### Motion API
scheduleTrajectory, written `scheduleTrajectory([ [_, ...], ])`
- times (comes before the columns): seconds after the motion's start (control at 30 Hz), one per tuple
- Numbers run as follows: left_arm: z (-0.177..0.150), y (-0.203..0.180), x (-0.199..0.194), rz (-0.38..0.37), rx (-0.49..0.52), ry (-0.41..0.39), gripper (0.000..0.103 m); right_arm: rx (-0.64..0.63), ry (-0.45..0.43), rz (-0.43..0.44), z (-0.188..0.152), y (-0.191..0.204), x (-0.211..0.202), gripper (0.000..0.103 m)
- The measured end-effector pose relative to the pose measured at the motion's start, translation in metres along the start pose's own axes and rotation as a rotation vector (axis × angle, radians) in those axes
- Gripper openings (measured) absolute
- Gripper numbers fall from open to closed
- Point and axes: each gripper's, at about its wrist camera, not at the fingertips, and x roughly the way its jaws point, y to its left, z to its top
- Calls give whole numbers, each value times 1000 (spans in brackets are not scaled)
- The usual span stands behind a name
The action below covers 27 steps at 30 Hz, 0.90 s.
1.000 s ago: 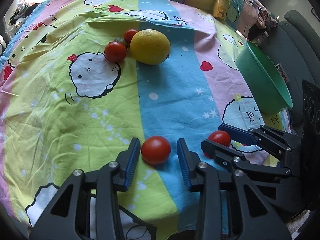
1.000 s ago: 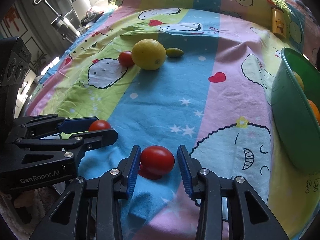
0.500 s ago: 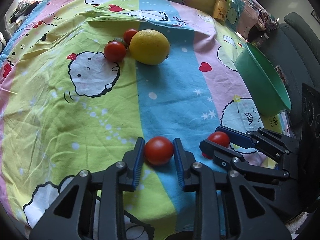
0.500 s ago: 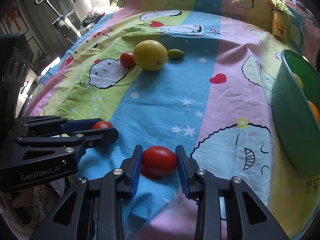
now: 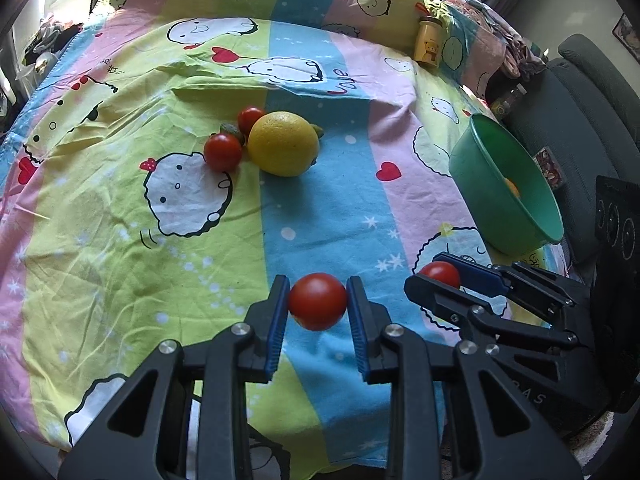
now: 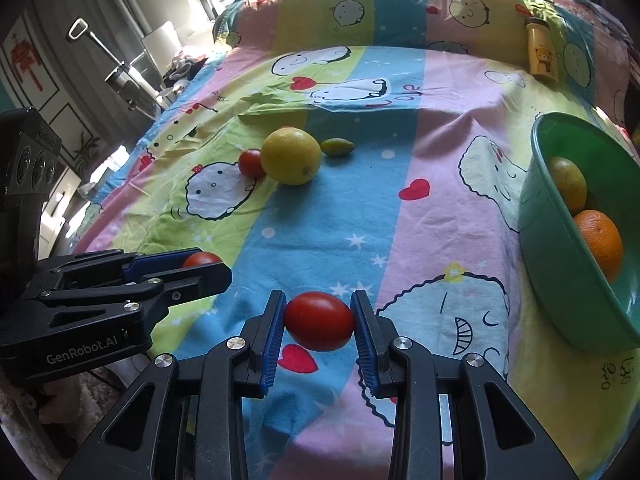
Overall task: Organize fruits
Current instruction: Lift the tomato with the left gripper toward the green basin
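My left gripper (image 5: 318,307) is shut on a red tomato (image 5: 317,301), lifted just above the sheet near the front edge. My right gripper (image 6: 319,321) is shut on another red tomato (image 6: 319,320), also raised; it shows in the left wrist view (image 5: 440,276) to the right. A big yellow lemon (image 5: 283,143) lies mid-bed with two small tomatoes (image 5: 223,152) beside it and a small green fruit (image 6: 337,147) behind. A green bowl (image 6: 560,264) at the right holds an orange (image 6: 598,240) and a yellowish fruit.
The cartoon-print sheet (image 5: 320,208) covers the whole surface. A yellow bear jar (image 5: 428,42) stands at the far right. A dark chair (image 5: 580,100) sits right of the bowl. A stand and clutter are off the left side in the right wrist view (image 6: 120,76).
Both grippers closed from open onto their tomatoes and then lifted them off the sheet. Both cameras rose and tilted up.
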Motion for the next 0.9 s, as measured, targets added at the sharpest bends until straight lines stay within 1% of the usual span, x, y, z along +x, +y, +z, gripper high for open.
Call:
scheduleTrajectory([
  [0.13, 6, -8, -12, -2, 11, -35, 29, 29, -35, 21, 6, -7, -14, 35],
  [0.27, 14, -15, -21, -4, 19, -64, 29, 57, -73, 12, 14, -13, -29, 35],
  [0.57, 34, -29, -44, -16, 36, -136, 29, 146, -193, 2, 35, -31, -67, 35],
  [0.63, 38, -32, -49, -15, 40, -157, 29, 153, -221, 1, 41, -32, -76, 35],
  [0.73, 47, -36, -53, -34, 35, -170, 29, 158, -262, 6, 50, -33, -89, 35],
  [0.9, 58, -42, -61, -32, 37, -202, 29, 158, -316, 11, 62, -33, -107, 35],
])
